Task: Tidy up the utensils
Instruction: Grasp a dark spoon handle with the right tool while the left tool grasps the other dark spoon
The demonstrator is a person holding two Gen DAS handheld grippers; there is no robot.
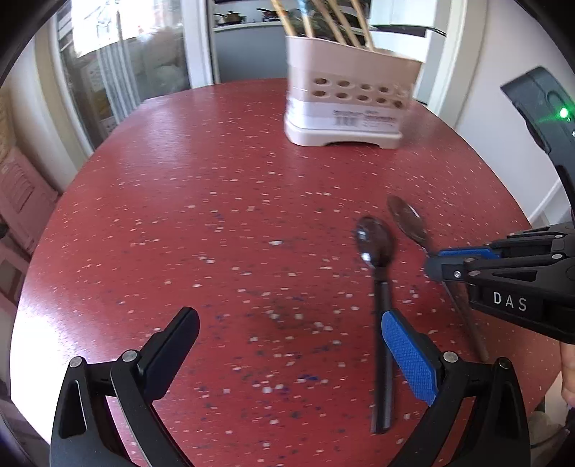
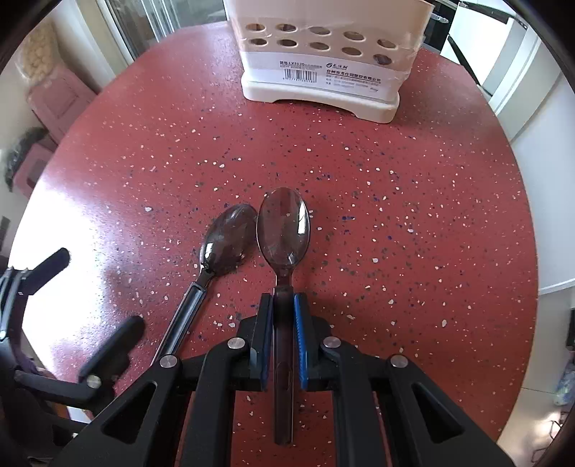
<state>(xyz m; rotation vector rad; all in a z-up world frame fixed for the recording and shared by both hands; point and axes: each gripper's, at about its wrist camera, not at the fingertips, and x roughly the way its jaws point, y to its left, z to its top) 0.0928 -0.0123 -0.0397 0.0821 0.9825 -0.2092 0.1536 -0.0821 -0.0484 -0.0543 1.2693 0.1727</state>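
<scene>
Two spoons lie side by side on the red speckled table (image 2: 413, 172). My right gripper (image 2: 284, 309) is shut on the neck of the brown see-through spoon (image 2: 284, 230), whose handle runs back between the pads. The dark spoon (image 2: 226, 240) with a black handle lies just to its left. In the left wrist view the dark spoon (image 1: 375, 244) has its handle right beside the blue pad of my left gripper (image 1: 291, 345), which is wide open with nothing in it. The right gripper (image 1: 436, 265) comes in from the right onto the brown spoon (image 1: 408, 219).
A white utensil holder (image 1: 348, 100) with round holes stands at the far side of the table and holds several wooden chopsticks (image 1: 334, 21). The holder (image 2: 320, 61) is straight ahead of the right gripper. The round table edge (image 1: 72, 186) curves near a glass door.
</scene>
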